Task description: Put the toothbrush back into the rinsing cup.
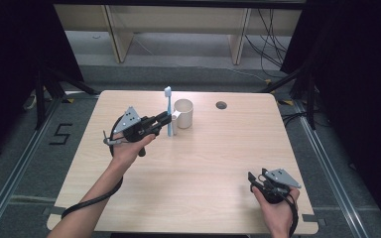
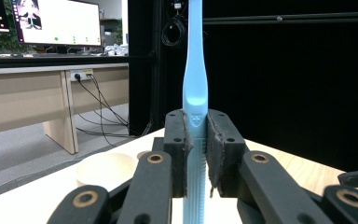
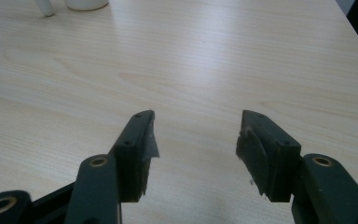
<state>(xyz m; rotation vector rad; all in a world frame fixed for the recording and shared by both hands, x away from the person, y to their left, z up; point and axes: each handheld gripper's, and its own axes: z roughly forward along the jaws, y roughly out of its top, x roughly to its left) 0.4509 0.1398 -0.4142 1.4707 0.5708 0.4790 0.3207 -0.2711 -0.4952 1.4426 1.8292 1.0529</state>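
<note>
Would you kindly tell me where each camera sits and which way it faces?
High view: above the person's side, looking forward and down at the table; both forearms, left gripper and right gripper show.
Left gripper view: on the left gripper, looking level along its jaws shut on the upright toothbrush.
Right gripper view: on the right gripper, angled down at bare tabletop, jaws open.
Shared: the cup and toothbrush in the high and left gripper views.

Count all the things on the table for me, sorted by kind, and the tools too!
Toothbrush, light blue, held upright: 1
Cup, cream, with a handle: 1
Tools: 2, the left tool shut on the toothbrush, the right tool open with nothing between its jaws
Total: 4
</note>
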